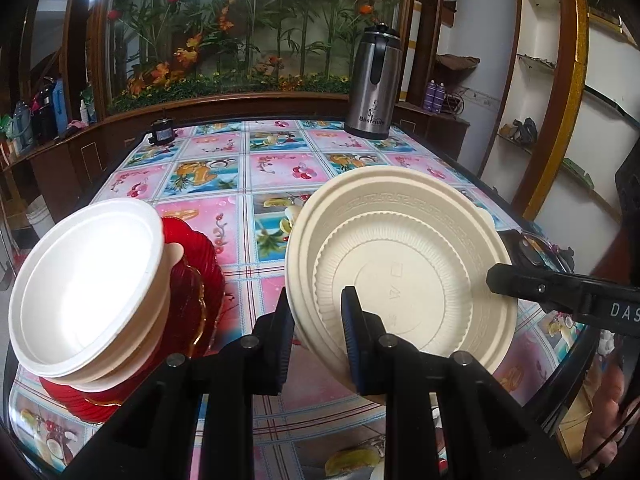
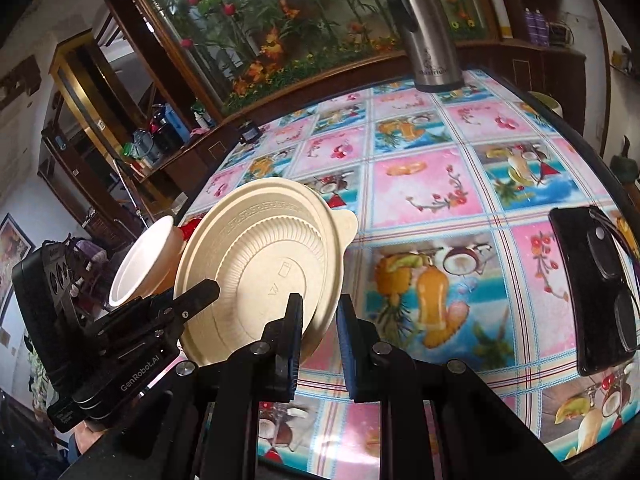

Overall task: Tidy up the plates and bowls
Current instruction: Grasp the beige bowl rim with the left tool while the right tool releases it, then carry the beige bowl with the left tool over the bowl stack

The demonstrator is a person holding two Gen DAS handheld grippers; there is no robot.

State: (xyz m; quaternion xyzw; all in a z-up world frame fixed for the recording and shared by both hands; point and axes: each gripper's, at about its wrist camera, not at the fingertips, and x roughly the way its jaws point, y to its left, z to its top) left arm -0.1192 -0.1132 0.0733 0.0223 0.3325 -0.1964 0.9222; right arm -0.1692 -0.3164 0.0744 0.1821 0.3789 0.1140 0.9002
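A cream ribbed bowl (image 1: 400,264) hangs tilted above the table, its inside facing the cameras. My left gripper (image 1: 318,308) is shut on its near-left rim. My right gripper (image 2: 320,308) is shut on the opposite rim of the same cream bowl (image 2: 260,264). In the left wrist view the right gripper (image 1: 498,280) reaches in from the right edge. In the right wrist view the left gripper (image 2: 204,292) clamps the bowl's left side. A stack of white bowls (image 1: 88,288) rests on red glass plates (image 1: 196,292) at the table's near left, also tilted white bowls (image 2: 136,264).
A steel thermos jug (image 1: 372,88) stands at the table's far right. A black phone with glasses on it (image 2: 592,292) lies by the right edge. A small black object (image 1: 162,132) sits at the far left corner. The fruit-patterned tablecloth (image 2: 432,184) covers the table.
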